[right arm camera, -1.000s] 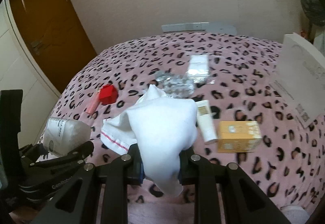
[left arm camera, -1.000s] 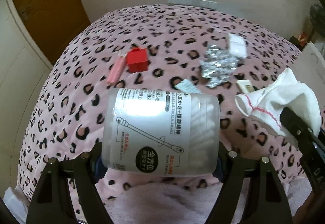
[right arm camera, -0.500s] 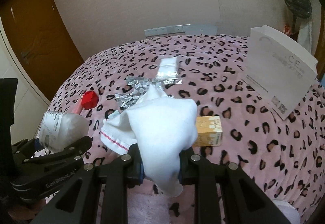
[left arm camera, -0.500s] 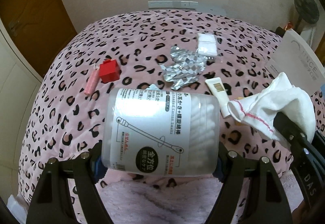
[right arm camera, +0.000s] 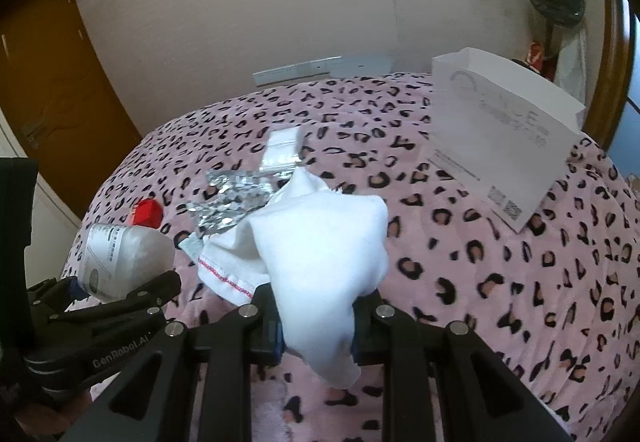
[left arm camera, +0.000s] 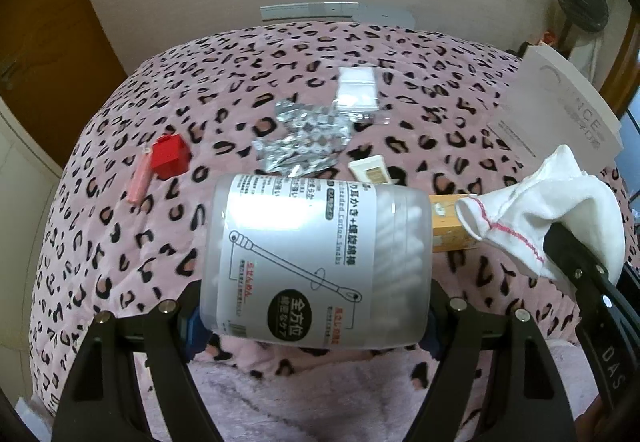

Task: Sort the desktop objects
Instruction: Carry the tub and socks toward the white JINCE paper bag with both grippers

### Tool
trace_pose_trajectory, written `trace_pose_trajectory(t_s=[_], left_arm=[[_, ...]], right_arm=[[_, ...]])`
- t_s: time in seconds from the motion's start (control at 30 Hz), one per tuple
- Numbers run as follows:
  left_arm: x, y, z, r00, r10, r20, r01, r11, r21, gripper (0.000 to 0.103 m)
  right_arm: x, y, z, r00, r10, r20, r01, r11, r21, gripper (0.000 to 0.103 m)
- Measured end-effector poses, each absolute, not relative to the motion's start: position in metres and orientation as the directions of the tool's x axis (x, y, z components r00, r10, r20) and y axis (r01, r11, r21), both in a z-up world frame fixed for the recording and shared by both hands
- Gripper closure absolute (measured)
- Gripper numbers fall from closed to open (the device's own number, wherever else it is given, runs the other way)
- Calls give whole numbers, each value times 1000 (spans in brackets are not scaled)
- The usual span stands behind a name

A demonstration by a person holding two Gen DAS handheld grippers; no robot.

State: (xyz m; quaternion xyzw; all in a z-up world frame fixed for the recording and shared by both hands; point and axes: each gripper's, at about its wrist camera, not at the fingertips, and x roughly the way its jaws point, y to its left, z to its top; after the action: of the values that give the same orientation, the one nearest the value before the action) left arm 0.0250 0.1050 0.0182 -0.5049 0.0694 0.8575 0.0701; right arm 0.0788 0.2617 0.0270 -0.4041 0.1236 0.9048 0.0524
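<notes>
Pink leopard-print blanket (right arm camera: 460, 242) fills room. White paper bag (right arm camera: 500, 137) stands far right, nearest right gripper (right arm camera: 316, 322), clamped on white red-stitched cloth (right arm camera: 320, 242). Left gripper (left arm camera: 316, 318) grips clear cotton-swab jar (left arm camera: 316, 266), long axis crosswise, held above blanket.

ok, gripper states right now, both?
Left gripper: shut on the cotton swab container.
Right gripper: shut on the white cloth.
</notes>
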Motion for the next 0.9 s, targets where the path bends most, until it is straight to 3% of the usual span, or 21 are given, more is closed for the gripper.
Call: trace_pose_trajectory(t_s=[0.9], left_arm=[[-1,197,7,-461,127,-878,-352,-935,50,23]], right_arm=[[86,335,19,-640,129,-758,-348,-928,135,81]])
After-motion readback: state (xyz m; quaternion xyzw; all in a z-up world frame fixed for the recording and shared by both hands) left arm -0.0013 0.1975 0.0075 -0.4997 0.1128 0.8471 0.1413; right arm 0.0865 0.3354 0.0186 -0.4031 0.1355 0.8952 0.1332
